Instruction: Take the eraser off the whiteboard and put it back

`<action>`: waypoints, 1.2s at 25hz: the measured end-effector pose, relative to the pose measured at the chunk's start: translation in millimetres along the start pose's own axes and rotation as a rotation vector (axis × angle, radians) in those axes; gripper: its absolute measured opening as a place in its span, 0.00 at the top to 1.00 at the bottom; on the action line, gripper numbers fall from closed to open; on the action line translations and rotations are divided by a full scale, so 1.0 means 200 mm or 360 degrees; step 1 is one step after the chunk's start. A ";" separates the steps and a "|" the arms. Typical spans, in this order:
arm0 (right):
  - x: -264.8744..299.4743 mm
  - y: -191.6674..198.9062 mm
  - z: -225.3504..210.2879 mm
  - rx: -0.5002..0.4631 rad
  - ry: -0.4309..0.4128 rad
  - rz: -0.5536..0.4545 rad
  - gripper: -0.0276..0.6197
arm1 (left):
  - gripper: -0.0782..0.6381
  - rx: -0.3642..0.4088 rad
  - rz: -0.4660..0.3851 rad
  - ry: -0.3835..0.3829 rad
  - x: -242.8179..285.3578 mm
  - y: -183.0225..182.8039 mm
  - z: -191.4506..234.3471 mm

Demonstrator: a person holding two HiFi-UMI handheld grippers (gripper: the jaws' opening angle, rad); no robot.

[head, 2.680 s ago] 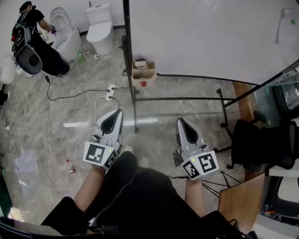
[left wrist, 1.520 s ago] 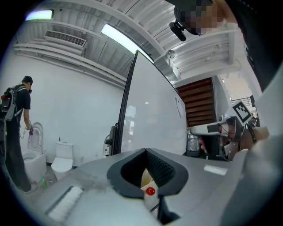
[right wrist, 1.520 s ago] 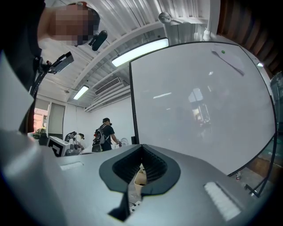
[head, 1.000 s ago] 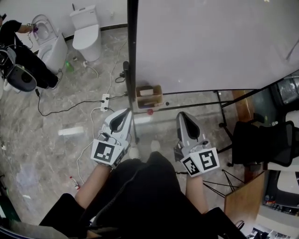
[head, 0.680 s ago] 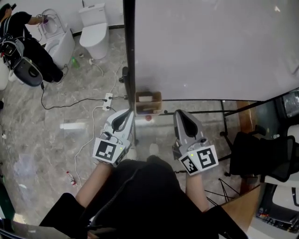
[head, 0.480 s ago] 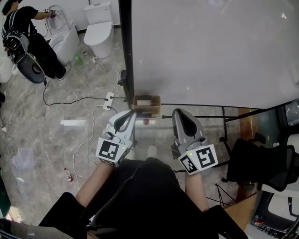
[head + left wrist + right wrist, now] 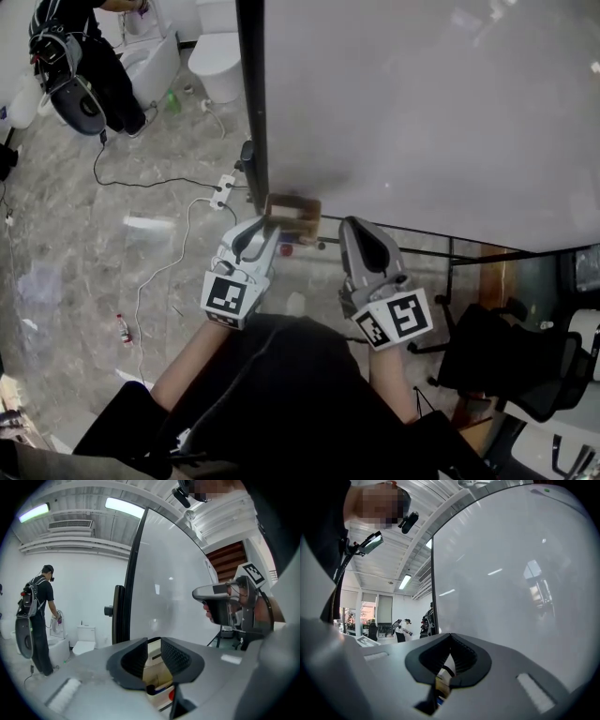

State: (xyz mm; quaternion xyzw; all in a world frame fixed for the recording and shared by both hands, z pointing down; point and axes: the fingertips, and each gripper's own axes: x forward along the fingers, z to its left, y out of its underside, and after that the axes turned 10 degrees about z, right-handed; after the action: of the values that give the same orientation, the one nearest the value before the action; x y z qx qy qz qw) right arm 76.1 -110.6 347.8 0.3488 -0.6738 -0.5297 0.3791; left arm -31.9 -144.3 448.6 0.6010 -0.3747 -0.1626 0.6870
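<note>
**Both grippers level at the whiteboard's lower edge, neither holding anything**

The grey two-jaw left gripper [image 7: 153, 643] has its ribbed black jaws a narrow gap apart. They have just been opening, and nothing is pinched between them. Through the gap shows an open brown cardboard box [image 7: 292, 214], which lies beyond the fingertips and not between the pads. The matching grey right gripper [image 7: 450, 638] has its jaw tips closed together, with nothing gripped.

In the head view the two grippers are side by side, each with its marker cube towards the person. Both point at the bottom rail of the large, pale grey whiteboard [image 7: 422, 103]. The left tip is just beside the box's left end, and the right tip is near its right end.

The box hangs at the board's lower left corner, against the black upright frame post [image 7: 251, 94]. It holds pale, blue and red objects that are too blurred to name. I cannot tell whether the eraser is among them, and it is not clear anywhere on the board's face.

To the left is a grey marble floor [image 7: 84, 244], where a white power strip [image 7: 223, 190] trails a cable. Further off, a white ceramic toilet [image 7: 220, 70] stands near a person in black clothing [image 7: 80, 56]. A black mesh office chair [image 7: 506, 366] stands at lower right.
</note>
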 end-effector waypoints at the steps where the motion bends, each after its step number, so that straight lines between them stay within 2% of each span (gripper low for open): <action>1: 0.01 0.00 0.00 -0.0005 -0.0017 0.0009 0.94 | 0.75 -0.0007 0.0011 -0.0011 0.01 0.01 0.00; 4: 0.03 0.01 -0.02 -0.0008 -0.0056 0.0024 0.94 | 0.68 -0.0026 0.0053 -0.0043 0.05 0.05 -0.01; 12: 0.04 0.01 -0.09 -0.0019 -0.0092 0.0040 0.94 | 0.41 -0.0094 0.0086 -0.0164 0.14 0.06 -0.03; 19: 0.03 0.01 -0.13 -0.0024 -0.0128 0.0038 0.94 | 0.39 -0.0160 0.0119 -0.0321 0.21 0.05 -0.01; 30: 0.00 0.00 -0.18 -0.0030 -0.0164 0.0024 0.94 | 0.38 -0.0205 0.0188 -0.0432 0.30 0.08 -0.01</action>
State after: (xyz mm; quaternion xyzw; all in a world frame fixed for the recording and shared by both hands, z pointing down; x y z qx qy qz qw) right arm 108.6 -126.3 353.0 0.3125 -0.6900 -0.5504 0.3512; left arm 5.9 -180.9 482.5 0.5050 -0.4875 -0.2254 0.6756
